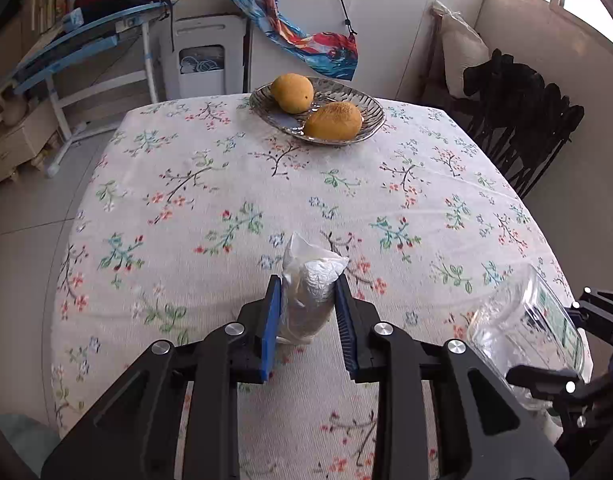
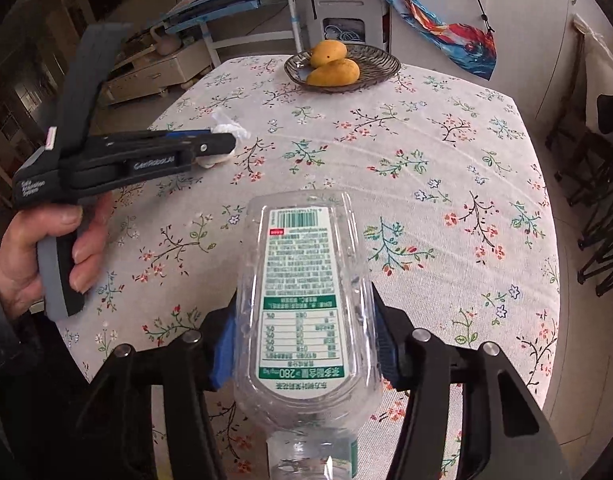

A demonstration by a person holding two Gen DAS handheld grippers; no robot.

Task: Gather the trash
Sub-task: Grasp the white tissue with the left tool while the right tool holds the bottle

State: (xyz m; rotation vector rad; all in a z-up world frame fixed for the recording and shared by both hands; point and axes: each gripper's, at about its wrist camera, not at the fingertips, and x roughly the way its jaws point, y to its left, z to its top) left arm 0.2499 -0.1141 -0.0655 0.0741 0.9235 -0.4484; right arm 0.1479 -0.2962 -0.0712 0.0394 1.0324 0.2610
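A crumpled white plastic wad (image 1: 311, 268) stands on the floral tablecloth, and my left gripper (image 1: 308, 286) is shut on it, blue pads pressing both sides. The right wrist view shows that gripper (image 2: 222, 145) from the side at the table's left edge, with the wad (image 2: 227, 125) poking out past its tips. My right gripper (image 2: 302, 312) is shut on a crushed clear plastic bottle (image 2: 300, 256) with a green-and-white label, held above the table's near side. In the left wrist view the bottle (image 1: 518, 316) shows at the lower right.
A dark patterned plate (image 1: 370, 106) with two mangoes (image 1: 333, 121) sits at the table's far edge. Black folding chairs (image 1: 522, 120) stand to the right of the table (image 1: 210, 184). A person's hand (image 2: 38, 256) holds the left gripper's handle. Shelving and a white cabinet lie beyond.
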